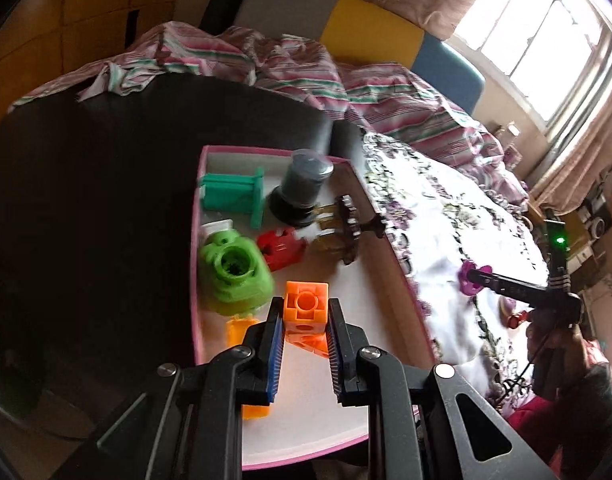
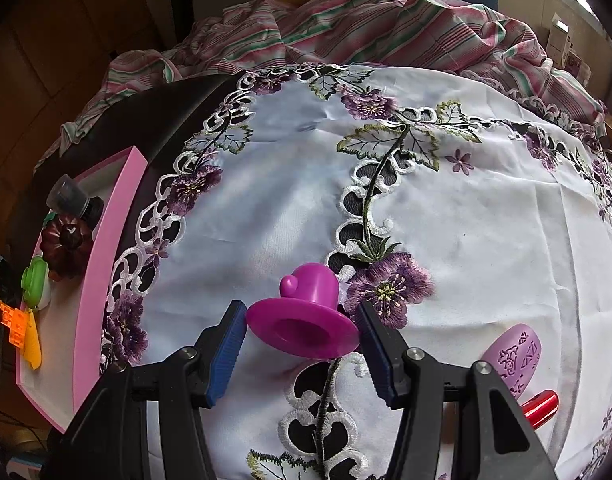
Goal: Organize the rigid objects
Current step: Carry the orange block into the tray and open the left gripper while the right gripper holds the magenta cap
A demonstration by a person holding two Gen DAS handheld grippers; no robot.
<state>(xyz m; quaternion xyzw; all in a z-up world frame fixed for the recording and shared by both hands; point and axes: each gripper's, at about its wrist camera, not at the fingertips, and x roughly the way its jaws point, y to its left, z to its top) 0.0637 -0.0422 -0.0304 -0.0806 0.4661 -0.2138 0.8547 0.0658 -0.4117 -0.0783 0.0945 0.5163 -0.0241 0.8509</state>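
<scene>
Showing only rightward: lilac piece beside magenta hat.

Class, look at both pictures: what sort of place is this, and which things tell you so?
Probably a home living room or bedroom: striped pink crumpled fabric, a white embroidered floral tablecloth and a curtained bright window.

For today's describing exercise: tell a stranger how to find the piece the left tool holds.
Find the pink-edged tray left of the embroidered cloth. Over its near end, the left tool grips an orange cube. Unlike the green piece beside it, it is boxy, with a round hole on top.
</scene>
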